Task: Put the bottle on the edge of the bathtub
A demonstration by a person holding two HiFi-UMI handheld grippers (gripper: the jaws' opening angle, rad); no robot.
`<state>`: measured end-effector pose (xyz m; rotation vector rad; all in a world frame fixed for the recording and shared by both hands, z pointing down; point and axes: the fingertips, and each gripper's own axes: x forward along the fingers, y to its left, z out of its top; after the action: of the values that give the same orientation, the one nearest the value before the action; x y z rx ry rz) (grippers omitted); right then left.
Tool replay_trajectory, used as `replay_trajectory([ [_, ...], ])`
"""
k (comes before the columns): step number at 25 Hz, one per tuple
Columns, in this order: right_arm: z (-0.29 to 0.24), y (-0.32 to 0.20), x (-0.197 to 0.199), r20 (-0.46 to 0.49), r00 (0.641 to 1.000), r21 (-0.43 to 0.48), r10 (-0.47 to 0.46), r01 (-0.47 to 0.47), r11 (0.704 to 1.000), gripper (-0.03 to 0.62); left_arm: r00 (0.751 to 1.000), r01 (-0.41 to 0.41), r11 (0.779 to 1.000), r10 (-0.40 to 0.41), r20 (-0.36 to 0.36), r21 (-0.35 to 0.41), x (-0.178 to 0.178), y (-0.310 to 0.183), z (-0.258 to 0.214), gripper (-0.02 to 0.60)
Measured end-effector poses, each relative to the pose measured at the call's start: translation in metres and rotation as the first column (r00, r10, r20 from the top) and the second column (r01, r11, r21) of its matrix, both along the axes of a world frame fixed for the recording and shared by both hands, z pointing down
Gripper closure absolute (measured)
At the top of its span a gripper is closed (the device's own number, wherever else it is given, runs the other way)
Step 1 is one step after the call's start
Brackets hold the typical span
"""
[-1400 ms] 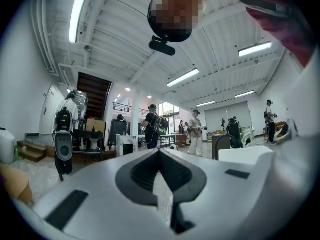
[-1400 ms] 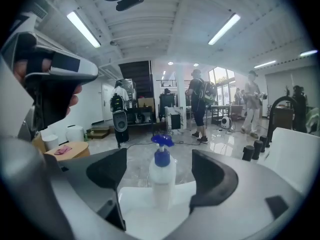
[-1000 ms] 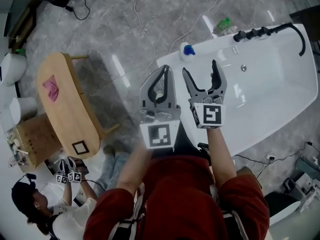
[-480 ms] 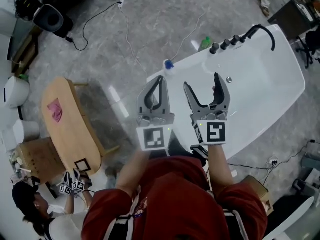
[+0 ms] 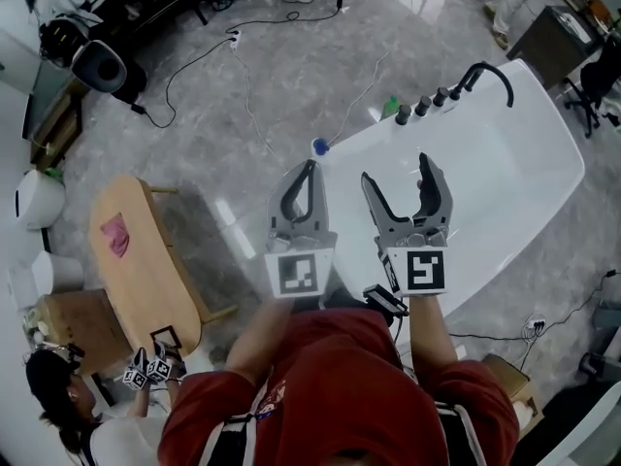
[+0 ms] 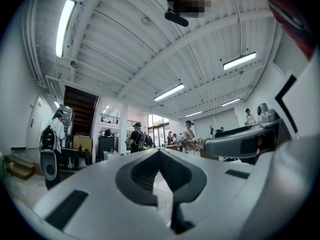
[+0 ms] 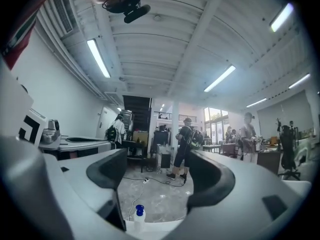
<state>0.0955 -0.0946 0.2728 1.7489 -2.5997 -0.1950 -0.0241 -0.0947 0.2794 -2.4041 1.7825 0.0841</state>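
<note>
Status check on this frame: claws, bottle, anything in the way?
Both raised: left claw shut, empty; right claw open, empty. The blue-capped bottle stands on the bathtub rim, apart from both. Nothing in the way.

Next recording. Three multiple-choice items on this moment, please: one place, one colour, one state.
1. The small white bottle with a blue cap stands: A on the floor; B on the rim of the white bathtub; C between jaws.
2. The cloth on the oval wooden table is: A pink; B green; C black.
3. The left gripper and right gripper: A both open; B left shut, right open; C both shut.
Answers: B, it stands at the tub's end; A, a pink patch; B, only the right jaws stand apart.
</note>
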Motion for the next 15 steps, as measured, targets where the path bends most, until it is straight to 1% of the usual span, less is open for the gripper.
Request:
replay_trajectory([
  [5, -0.003, 0.0, -0.003, -0.01, 1.0, -0.001, -0.019, 0.019, 1.0, 0.201, 1.0, -0.008, 1.0, 0.008, -0.024, 0.005, 0.005, -0.002, -0.006, 0.566],
  [7, -0.005, -0.001, -0.006, -0.023, 0.999, 0.002, -0.029, 0.029, 1.0, 0.204, 1.0, -0.009, 1.0, 0.01, -0.022, 0.015, 0.006, -0.003, -0.009, 0.565],
  [8, -0.006, -0.002, -0.007, -0.027, 0.999, 0.004, -0.032, 0.032, 0.999, 0.218, 1.0, -0.01, 1.0, 0.01, -0.02, 0.019, 0.005, -0.003, -0.01, 0.565],
  [10, -0.008, -0.002, -0.009, -0.029, 0.999, 0.009, -0.033, 0.034, 0.999, 0.275, 1.0, -0.009, 1.0, 0.009, -0.029, 0.017, 0.005, -0.004, -0.012, 0.566],
  [12, -0.01, -0.004, -0.009, -0.029, 0.999, 0.011, -0.032, 0.032, 0.999, 0.311, 0.999, -0.01, 1.0, 0.01, -0.034, 0.015, 0.005, -0.006, -0.013, 0.565],
  [15, -0.011, -0.007, -0.007, -0.024, 0.999, 0.009, -0.031, 0.031, 0.999, 0.373, 1.0, -0.019, 1.0, 0.02, -0.023, 0.022, 0.008, -0.008, -0.017, 0.565],
])
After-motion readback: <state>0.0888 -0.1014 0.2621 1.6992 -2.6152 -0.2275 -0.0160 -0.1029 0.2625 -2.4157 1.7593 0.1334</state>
